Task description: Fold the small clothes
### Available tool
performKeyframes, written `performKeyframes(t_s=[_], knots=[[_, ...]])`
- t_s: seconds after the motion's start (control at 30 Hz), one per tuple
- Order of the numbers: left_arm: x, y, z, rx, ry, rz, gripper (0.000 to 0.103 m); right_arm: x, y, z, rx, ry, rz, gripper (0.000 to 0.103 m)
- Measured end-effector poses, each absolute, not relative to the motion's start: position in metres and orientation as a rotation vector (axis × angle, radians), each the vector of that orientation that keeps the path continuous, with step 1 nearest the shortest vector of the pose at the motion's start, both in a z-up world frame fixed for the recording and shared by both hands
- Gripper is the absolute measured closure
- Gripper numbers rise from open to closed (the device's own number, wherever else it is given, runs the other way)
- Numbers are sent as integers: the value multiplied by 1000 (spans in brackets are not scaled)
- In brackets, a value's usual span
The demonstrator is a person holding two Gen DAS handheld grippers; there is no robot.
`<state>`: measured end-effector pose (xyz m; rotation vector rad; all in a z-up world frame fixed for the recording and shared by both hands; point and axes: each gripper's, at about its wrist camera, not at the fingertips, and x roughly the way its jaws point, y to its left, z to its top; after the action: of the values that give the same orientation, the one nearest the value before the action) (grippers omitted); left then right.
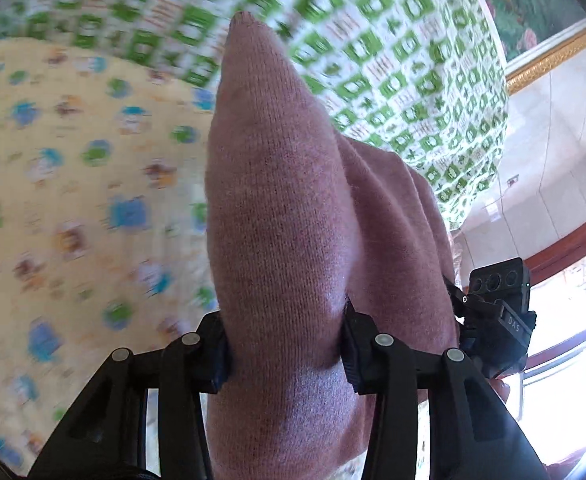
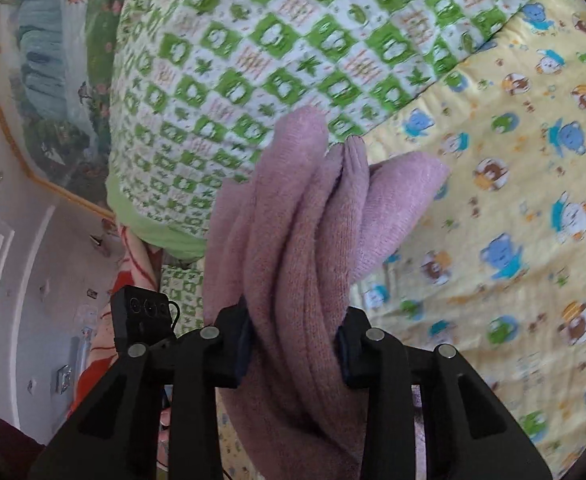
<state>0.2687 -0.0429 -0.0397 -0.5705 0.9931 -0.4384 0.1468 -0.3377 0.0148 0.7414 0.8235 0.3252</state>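
Pink knitted garment (image 1: 293,220) is held bunched above the yellow printed sheet (image 1: 73,200), near the green-patterned quilt (image 1: 373,40); no flat fold is seen yet, so most folding is judged left. The left gripper (image 1: 287,354) is clenched on one bunch, the right gripper (image 2: 293,350) on several gathered layers.

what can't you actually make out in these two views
- Left wrist view: the pink knit garment fills the middle and hides the bed behind it; its lower end runs off the bottom edge.
- Left wrist view: the yellow sheet print is motion-blurred.
- Right wrist view: bunched folds hide what kind of garment it is.
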Motion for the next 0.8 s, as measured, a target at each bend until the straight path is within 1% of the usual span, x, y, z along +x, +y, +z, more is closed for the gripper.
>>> performKeyframes(t_s=[0.17, 0.27, 0.37, 0.43, 0.5, 0.6, 0.63, 0.7, 0.73, 0.8], knots=[[224, 10, -48, -554, 1025, -345, 59, 145, -277, -13, 768, 896, 404, 68], [203, 35, -67, -577, 1056, -302, 59, 143, -246, -42, 768, 966, 423, 68], [194, 48, -100, -581, 1110, -279, 59, 141, -232, -68, 726, 1020, 426, 68], [190, 50, -117, -540, 1122, -260, 57, 142, -228, -88, 693, 1069, 381, 68], [188, 51, -124, -538, 1107, -268, 53, 140, -232, -100, 652, 1082, 336, 68], [188, 50, -124, -542, 1103, -253, 46, 139, -239, -110, 646, 1089, 290, 64], [186, 50, -122, -540, 1101, -248, 45, 140, -238, -109, 629, 1088, 277, 61], [179, 50, -117, -528, 1095, -239, 42, 139, -236, -105, 606, 1090, 253, 52], [174, 51, -114, -517, 1094, -232, 41, 139, -235, -101, 591, 1088, 233, 49], [157, 56, -108, -499, 1085, -225, 41, 138, -231, -93, 570, 1076, 211, 48]])
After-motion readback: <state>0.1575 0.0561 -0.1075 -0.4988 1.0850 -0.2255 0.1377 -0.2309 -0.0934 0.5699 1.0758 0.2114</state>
